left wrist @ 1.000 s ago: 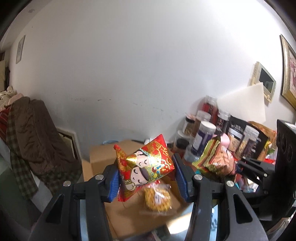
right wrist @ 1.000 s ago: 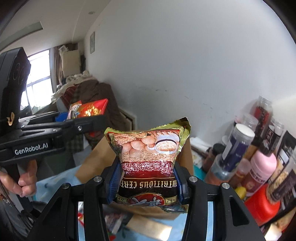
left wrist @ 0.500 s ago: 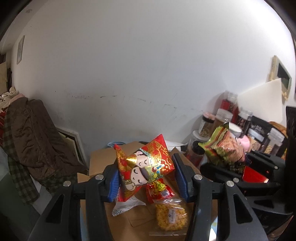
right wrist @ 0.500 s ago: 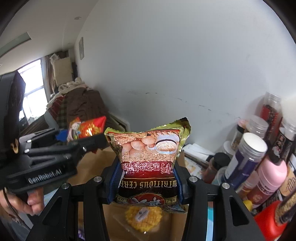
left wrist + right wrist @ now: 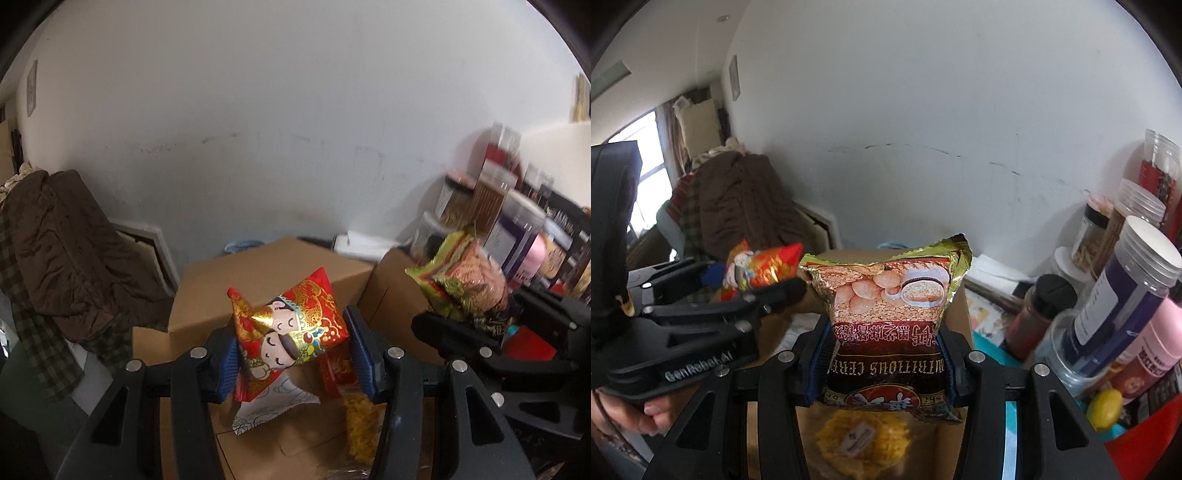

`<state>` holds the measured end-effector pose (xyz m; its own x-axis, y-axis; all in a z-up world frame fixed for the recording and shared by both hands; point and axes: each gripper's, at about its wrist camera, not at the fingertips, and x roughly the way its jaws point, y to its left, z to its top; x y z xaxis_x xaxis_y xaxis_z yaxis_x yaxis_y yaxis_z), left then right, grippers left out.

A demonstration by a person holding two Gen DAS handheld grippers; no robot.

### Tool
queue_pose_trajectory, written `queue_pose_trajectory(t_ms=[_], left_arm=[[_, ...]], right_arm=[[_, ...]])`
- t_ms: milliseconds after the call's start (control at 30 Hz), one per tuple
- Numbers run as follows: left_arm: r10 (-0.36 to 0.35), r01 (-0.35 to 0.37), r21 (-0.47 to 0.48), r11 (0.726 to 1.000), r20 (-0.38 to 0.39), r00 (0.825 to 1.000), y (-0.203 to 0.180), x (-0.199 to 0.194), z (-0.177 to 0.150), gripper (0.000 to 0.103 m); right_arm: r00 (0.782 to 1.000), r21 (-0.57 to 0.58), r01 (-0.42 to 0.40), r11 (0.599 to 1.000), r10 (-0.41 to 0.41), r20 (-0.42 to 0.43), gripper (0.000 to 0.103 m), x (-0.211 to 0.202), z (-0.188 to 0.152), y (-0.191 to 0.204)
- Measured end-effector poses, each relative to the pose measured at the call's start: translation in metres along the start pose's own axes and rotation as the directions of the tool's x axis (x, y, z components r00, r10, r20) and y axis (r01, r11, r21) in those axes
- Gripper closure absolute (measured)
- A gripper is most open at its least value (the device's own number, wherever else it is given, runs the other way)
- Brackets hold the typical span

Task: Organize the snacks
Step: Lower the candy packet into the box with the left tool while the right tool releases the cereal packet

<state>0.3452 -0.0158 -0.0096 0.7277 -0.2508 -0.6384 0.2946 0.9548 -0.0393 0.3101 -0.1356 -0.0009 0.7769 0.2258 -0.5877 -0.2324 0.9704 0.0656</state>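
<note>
tilting downward, both tongs (image 5: 291,354) (image 5: 886,354) clamping snack packets (image 5: 291,332) (image 5: 886,317)

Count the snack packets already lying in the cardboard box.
3 visible: a white printed packet below the left gripper, a small red packet beside it, and a clear bag of yellow snacks to their right. The grippers may hide more.

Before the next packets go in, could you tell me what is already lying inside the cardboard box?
Inside the cardboard box lie a clear bag of yellow snacks, a small red packet and a white wrapper. The held packets and grippers cover the rest of its floor.
</note>
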Motion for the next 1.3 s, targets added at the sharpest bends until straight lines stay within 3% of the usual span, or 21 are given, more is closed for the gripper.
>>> queue_pose_trajectory(t_ms=[533,933,1033,1300], left_arm=[[0.092,-0.089,0.023,0.996,-0.169,0.981,0.006,0.053,-0.014,0.052],[0.059,-0.065,-0.011,0.998,-0.293,0.954,0.008,0.078,-0.022,0.052],[0.051,-0.06,-0.022,0.998,-0.313,0.948,0.008,0.083,-0.023,0.051],[0.114,-0.121,-0.002,0.993,-0.315,0.942,0.011,0.083,-0.024,0.04]], right_arm=[[0.989,-0.007,-0.009,1.0,0.008,-0.15,0.053,0.045,-0.018,-0.002],[0.984,-0.034,0.048,0.998,-0.053,-0.168,0.053,0.049,-0.021,-0.002],[0.982,-0.034,0.058,0.998,-0.063,-0.179,0.052,0.052,-0.021,-0.003],[0.976,-0.024,0.065,0.998,-0.069,-0.206,0.041,0.054,-0.02,-0.007]])
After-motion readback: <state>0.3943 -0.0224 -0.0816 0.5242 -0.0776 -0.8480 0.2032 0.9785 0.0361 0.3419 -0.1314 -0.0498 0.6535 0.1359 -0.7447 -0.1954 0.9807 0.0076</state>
